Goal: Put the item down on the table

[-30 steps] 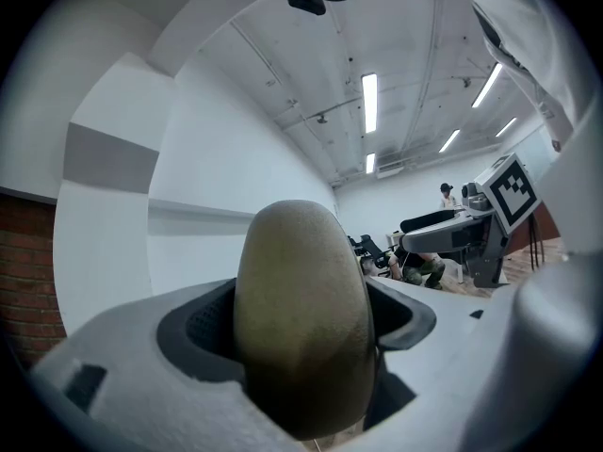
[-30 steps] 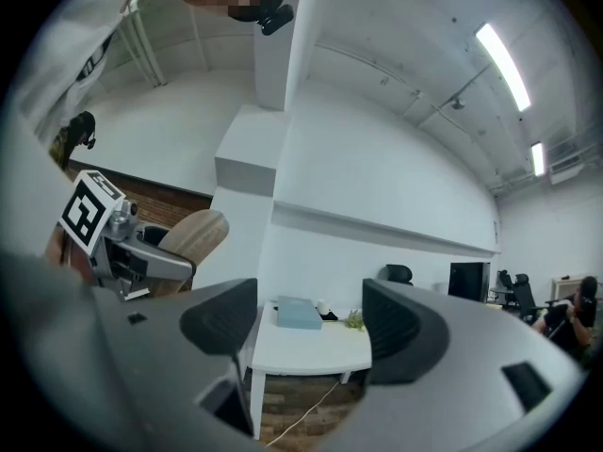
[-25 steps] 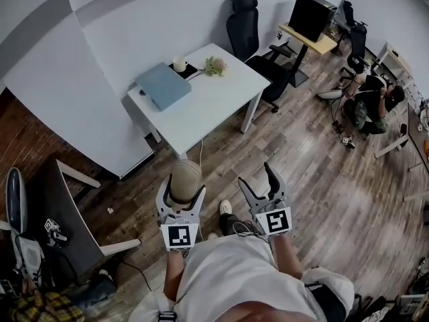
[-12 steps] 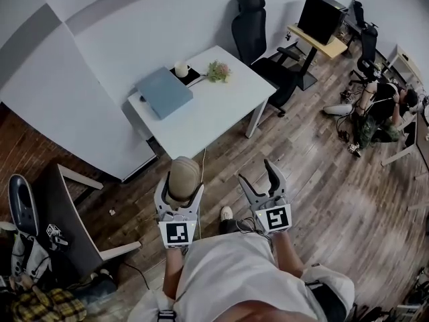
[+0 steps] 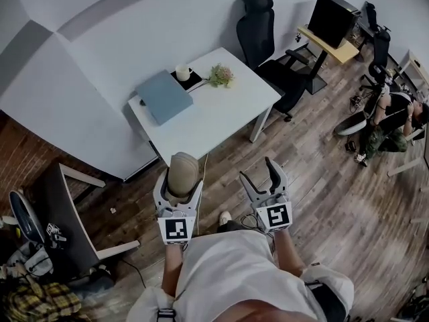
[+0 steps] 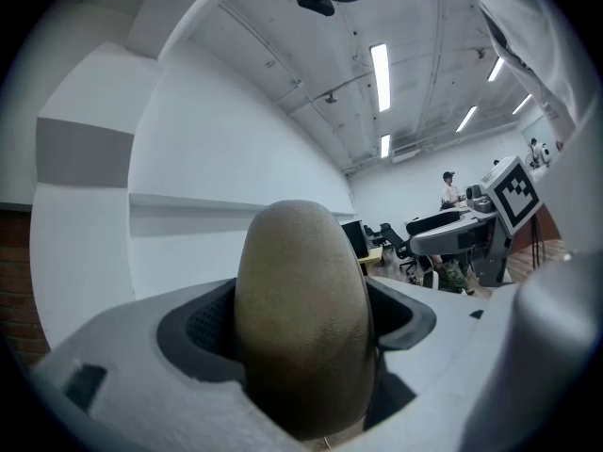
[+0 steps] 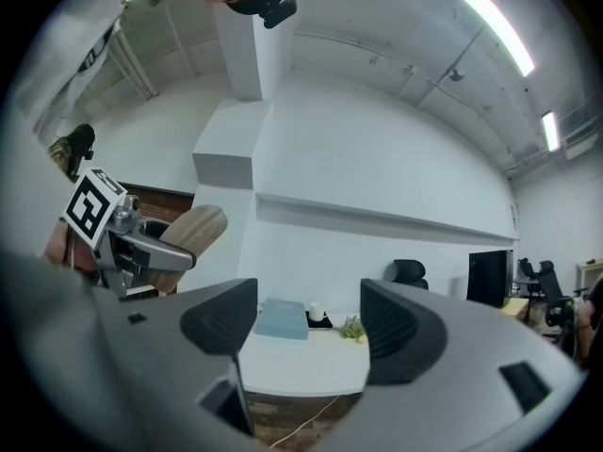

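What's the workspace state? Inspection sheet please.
Surface: white table, mostly bare.
Job's things: tan oval item, held off the table in the left gripper.
Clutter: blue folder, cup, small plant on the table's far side.
Grippers: left shut on the item; right gripper open, empty.
Cables: white cable hanging below the table's near edge.
Surroundings: black office chair beside the table; person seated on the wood floor.

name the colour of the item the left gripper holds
Tan-brown item, best in the left gripper view.
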`<state>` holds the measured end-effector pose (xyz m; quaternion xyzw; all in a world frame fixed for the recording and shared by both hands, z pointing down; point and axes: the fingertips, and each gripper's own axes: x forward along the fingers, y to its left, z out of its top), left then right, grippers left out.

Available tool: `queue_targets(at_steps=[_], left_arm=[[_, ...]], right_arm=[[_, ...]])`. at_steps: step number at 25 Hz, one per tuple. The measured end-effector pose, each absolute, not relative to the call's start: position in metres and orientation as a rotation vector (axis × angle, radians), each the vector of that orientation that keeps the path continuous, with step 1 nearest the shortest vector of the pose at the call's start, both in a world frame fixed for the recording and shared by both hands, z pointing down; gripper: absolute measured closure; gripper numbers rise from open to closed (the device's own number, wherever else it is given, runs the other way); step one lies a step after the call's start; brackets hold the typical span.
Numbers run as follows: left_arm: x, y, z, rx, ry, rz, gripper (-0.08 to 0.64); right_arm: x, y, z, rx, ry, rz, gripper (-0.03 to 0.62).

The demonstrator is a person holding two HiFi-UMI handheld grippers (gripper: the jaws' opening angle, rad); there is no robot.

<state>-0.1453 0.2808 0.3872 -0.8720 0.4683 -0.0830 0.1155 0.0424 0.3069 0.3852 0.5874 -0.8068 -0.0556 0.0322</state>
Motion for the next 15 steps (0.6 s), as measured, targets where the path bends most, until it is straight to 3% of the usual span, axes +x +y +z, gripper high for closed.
queue_targets(at_steps=[15], left_arm=[[-0.123, 0.227, 0.380, -2.508, 1.431, -0.252, 0.160]], right_arm=[[0.065, 0.243, 0.379, 1.765, -2.535, -0.197, 0.250]])
